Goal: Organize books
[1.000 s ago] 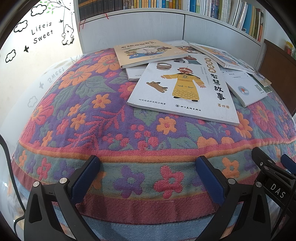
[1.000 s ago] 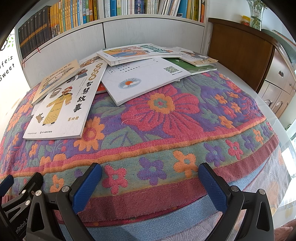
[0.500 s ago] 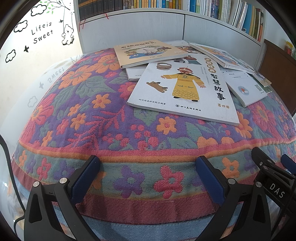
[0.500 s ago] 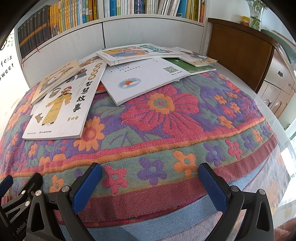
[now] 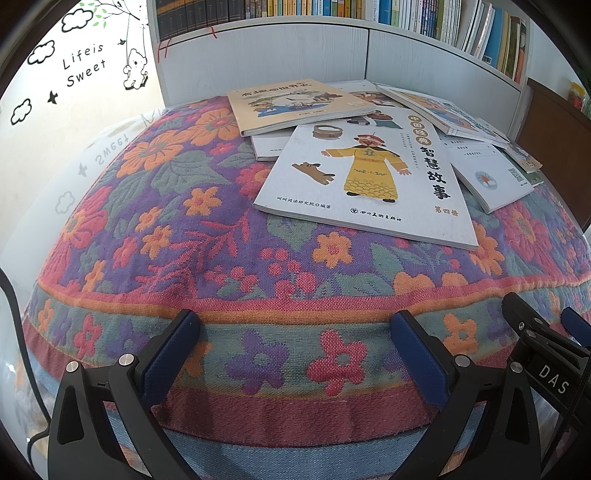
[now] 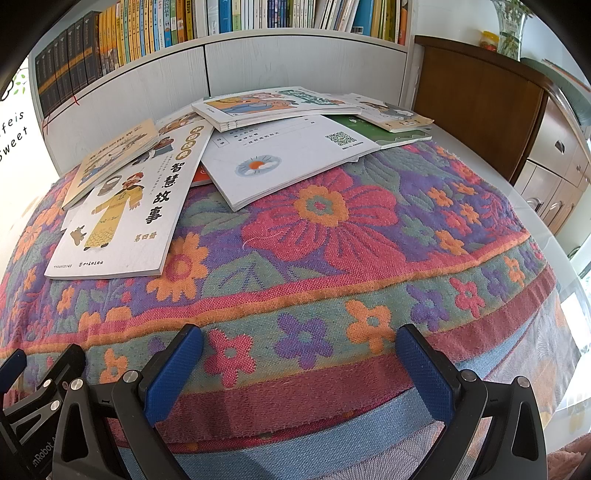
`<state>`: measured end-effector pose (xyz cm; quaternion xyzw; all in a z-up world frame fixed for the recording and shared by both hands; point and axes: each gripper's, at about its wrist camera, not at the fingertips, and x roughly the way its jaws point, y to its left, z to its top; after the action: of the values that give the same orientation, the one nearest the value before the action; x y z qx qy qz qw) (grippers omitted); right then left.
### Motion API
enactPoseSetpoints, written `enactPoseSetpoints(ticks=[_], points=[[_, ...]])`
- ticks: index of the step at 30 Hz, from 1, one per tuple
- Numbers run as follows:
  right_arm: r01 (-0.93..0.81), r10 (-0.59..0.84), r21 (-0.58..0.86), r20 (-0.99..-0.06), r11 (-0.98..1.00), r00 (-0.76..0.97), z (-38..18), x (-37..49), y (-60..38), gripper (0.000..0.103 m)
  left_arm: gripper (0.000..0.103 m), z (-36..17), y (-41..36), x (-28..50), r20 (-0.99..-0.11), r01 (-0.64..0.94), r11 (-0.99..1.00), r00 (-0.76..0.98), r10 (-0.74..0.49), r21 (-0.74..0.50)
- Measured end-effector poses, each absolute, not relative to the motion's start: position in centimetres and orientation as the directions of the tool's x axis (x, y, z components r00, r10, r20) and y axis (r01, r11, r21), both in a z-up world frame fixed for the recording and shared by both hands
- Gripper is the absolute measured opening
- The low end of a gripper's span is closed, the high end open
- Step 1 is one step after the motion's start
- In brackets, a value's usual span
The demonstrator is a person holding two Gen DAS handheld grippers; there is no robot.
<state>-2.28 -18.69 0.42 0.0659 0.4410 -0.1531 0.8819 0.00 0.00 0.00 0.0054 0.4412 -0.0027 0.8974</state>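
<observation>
Several thin books lie scattered on a floral cloth point(image 5: 192, 236). Nearest is a white picture book with a yellow-robed figure point(image 5: 369, 177) point(image 6: 122, 214). Behind it lie a tan book point(image 5: 291, 103) point(image 6: 110, 158), a white book with a sun logo point(image 6: 284, 162) point(image 5: 487, 177), a stapled book with a blue-clad figure point(image 6: 269, 107) and a green book point(image 6: 388, 133). My left gripper point(image 5: 295, 354) is open at the cloth's near edge, nothing between its blue pads. My right gripper point(image 6: 299, 373) is open too, also at the near edge, and shows beside the left point(image 5: 546, 362).
A white bookshelf point(image 6: 221, 22) full of upright books stands behind the table. A brown wooden cabinet point(image 6: 480, 107) with drawers is at the right, a vase point(image 6: 511, 26) on top. A wall with a "Life is Sweet" sticker point(image 5: 85, 62) is at the left.
The right wrist view has shifted very slightly; the left gripper and the books have not moved.
</observation>
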Motion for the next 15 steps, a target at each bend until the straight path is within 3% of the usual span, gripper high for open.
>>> enactPoseSetpoints(ticks=[15], points=[[0.339,-0.225,-0.027,-0.797,0.940,0.561,0.40,-2.37,-18.57,0.103,0.103,0.00,0.00,0.00,-0.792,0.010,1.000,0.611,0.000,0.008]])
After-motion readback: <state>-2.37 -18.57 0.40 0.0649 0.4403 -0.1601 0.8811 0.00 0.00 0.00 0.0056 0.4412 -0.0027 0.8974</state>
